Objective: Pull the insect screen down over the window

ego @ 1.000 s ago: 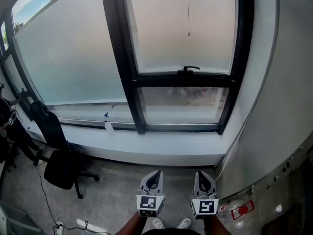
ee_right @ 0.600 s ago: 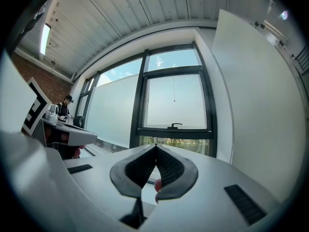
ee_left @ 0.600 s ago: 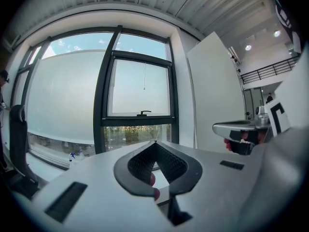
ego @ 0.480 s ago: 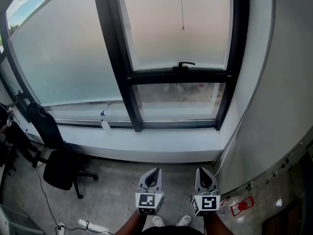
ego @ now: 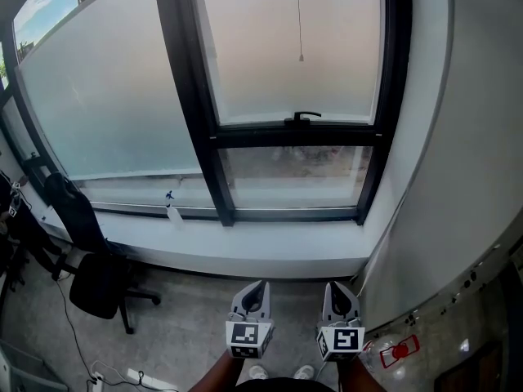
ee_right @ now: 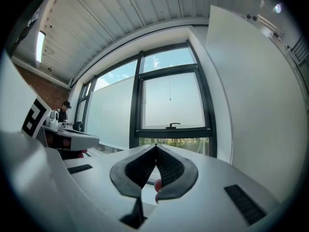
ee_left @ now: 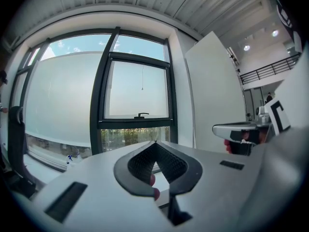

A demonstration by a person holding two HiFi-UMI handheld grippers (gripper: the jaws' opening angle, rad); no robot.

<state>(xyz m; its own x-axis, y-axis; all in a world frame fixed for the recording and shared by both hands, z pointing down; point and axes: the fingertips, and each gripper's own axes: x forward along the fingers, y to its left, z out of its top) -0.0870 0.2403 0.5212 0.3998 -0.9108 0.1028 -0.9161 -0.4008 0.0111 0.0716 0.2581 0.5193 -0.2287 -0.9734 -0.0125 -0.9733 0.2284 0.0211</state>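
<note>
Low in the head view, the left tool (ego: 259, 288) and the right tool (ego: 337, 289) sit side by side over the floor (ego: 188, 325), both aimed at the window (ego: 290, 64) and well apart from it. Each is clenched on nothing. The insect screen itself cannot be made out. Only its pull cord (ego: 298, 15) shows, a thin line that hangs down in front of the upper pane and ends in a small bob above the black handle (ego: 304, 117). Where the cord starts is cut off by the top edge. Below the window runs a white sill (ego: 261, 251), with a spray bottle (ego: 172, 209) on it to the left. An office chair (ego: 91, 272) stands on the floor at the far left, and a white wall (ego: 458, 178) rises at the right.

Seen from the left tool view, the left tool's (ee_left: 155, 144) jaws meet at their tips with nothing between them. Fingertips (ee_left: 152, 180) show behind them. The cord (ee_left: 142, 79) hangs in the middle of the upper pane, above the handle (ee_left: 141, 115), far beyond the tips. The right tool (ee_left: 236, 131) shows at the right edge.

From the right tool view, the right tool's (ee_right: 155, 147) jaws are likewise pressed together and empty. They point level at the window, where the cord (ee_right: 169, 88) dangles over the handle (ee_right: 173, 125). The left tool (ee_right: 72, 140) sits at the left, and a person (ee_right: 63, 111) shows far behind it.
</note>
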